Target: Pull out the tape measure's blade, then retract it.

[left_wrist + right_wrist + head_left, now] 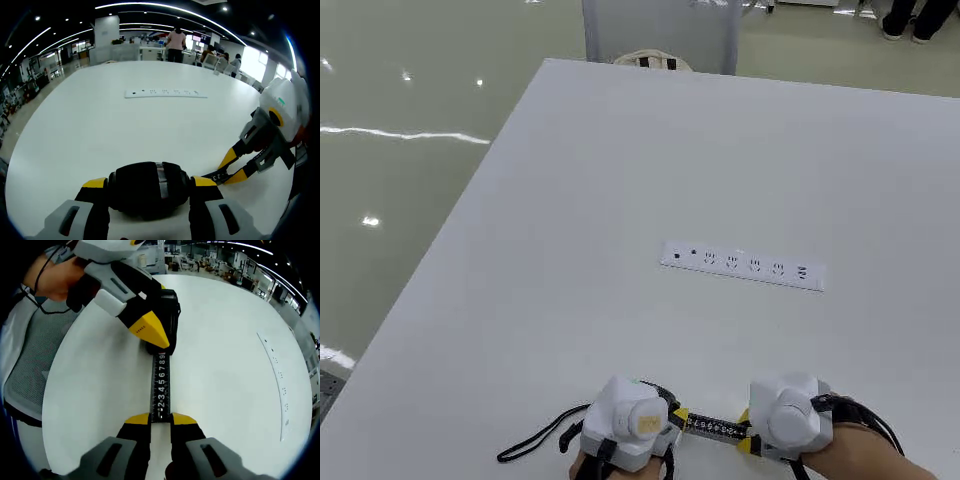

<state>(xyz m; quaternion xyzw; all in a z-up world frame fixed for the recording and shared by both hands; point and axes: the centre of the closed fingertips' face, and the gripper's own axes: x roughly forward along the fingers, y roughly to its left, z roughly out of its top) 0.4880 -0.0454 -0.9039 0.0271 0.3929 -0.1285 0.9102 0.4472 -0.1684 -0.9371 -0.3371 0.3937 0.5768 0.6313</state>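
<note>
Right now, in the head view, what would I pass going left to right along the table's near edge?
black strap → left gripper → tape measure blade → right gripper

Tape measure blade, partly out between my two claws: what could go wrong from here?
1. The right claw pinches only the end of the blade; if it slips, the blade may snap back into the case.
2. The left claw grips the case by its rounded sides, so a harder pull might twist it loose.
</note>
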